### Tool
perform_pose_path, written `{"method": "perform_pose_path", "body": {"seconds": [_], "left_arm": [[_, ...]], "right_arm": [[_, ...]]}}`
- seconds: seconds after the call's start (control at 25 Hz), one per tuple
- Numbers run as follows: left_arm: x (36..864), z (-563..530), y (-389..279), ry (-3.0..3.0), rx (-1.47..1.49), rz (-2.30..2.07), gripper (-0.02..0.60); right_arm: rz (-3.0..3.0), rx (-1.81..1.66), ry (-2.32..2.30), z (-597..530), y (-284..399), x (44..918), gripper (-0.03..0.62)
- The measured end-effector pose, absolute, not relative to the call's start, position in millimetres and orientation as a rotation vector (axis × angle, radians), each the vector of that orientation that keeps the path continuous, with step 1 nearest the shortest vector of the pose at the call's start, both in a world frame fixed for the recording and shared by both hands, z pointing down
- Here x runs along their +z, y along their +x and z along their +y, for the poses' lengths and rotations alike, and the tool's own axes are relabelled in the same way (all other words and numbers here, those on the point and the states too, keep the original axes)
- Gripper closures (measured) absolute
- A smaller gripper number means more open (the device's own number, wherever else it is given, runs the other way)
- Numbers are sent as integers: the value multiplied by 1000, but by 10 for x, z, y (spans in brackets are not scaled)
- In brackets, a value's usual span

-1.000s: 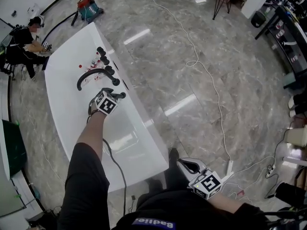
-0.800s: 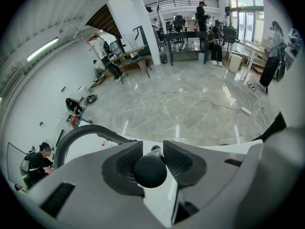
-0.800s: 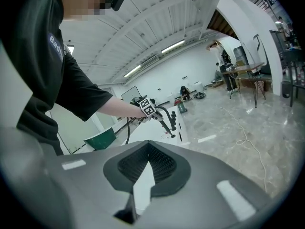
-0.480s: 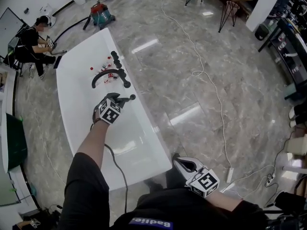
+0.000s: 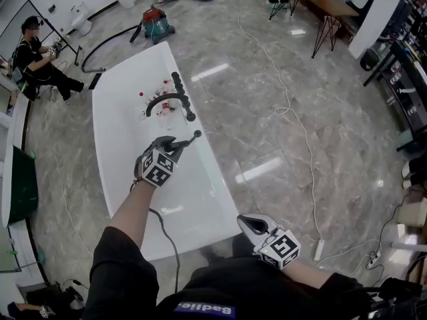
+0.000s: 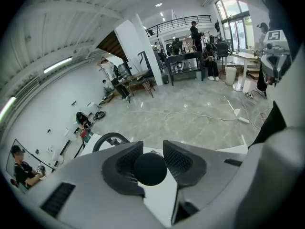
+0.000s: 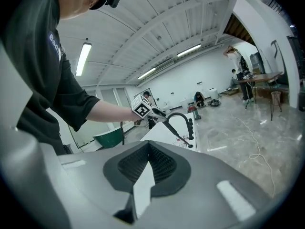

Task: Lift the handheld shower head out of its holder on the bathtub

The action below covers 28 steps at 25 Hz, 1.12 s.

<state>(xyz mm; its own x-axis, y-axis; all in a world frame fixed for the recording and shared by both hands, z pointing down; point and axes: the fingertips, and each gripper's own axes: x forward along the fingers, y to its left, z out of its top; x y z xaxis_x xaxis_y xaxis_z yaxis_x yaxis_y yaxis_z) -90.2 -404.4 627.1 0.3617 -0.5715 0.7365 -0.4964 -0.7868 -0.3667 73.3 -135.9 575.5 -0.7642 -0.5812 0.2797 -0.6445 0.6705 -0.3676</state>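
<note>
The black handheld shower head (image 5: 189, 141) is a thin wand, and my left gripper (image 5: 175, 148) is shut on it, holding it above the white bathtub (image 5: 200, 205). It points toward the tub's right rim, clear of the black knobs (image 5: 181, 88) and the arched faucet (image 5: 162, 99). In the left gripper view the shower head's round black end (image 6: 150, 169) sits pinched between the two pads (image 6: 177, 162). The right gripper view shows the shower head (image 7: 175, 134) slanting down from the left gripper (image 7: 155, 113). My right gripper (image 5: 245, 225) hangs shut and holds nothing, off the tub's near corner.
Small red-capped bottles (image 5: 155, 108) lie in the tub under the faucet. A person (image 5: 37, 59) sits at the far left, and a red and teal vacuum cleaner (image 5: 155, 23) stands beyond the tub. White cables (image 5: 288, 109) and a power strip (image 5: 319, 249) lie on the marble floor at right.
My left gripper has risen with the shower head, away from the knobs and faucet and toward me. The right gripper has shifted slightly and stays shut.
</note>
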Motion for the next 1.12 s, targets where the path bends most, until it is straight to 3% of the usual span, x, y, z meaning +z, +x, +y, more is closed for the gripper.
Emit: {"method": "perform_pose_path", "body": {"seconds": [1.12], "left_arm": [[5096, -1711, -1580, -2749, -897, 1302, 451]], "right_arm": [[-2819, 450, 870, -720, -482, 5032, 592]]}}
